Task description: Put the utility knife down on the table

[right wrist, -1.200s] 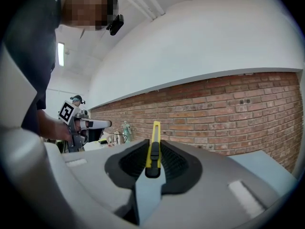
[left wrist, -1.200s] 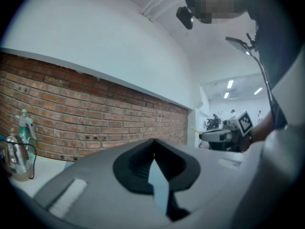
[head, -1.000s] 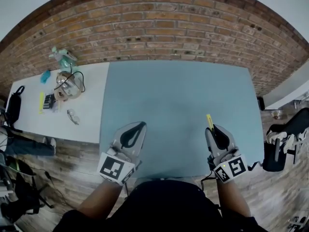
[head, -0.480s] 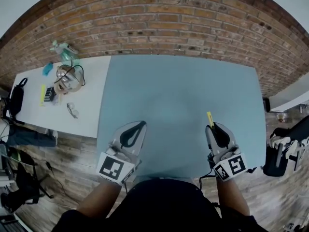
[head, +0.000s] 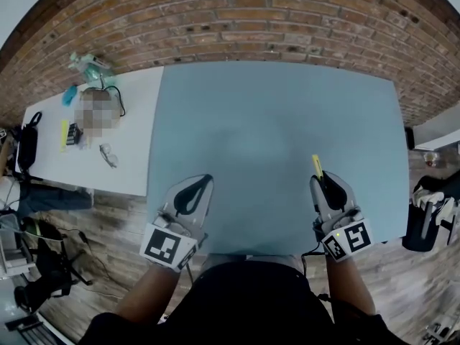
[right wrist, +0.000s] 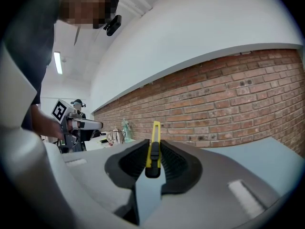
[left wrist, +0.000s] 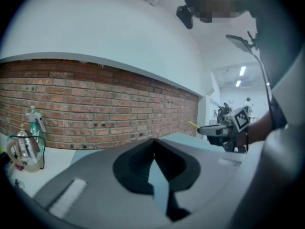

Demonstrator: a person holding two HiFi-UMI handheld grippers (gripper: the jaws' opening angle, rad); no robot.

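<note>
A slim yellow utility knife (right wrist: 153,147) with a black slider stands clamped between the jaws of my right gripper (right wrist: 153,162), its tip pointing forward past them. From the head view the knife (head: 316,166) sticks out ahead of the right gripper (head: 325,184) over the blue-grey table (head: 273,121), near its front right. My left gripper (head: 202,184) hovers over the table's front left. Its jaws meet at the tips in the left gripper view (left wrist: 153,142) with nothing between them.
A white side table (head: 122,142) to the left carries bottles (head: 90,70), cables and small items. A red brick wall (head: 251,20) runs along the far edge. Wooden floor (head: 108,236) and a black bag (head: 25,149) lie at the left.
Both grippers have sunk a little toward the table, and the right one has drifted slightly right. The knife stays in the right jaws.
</note>
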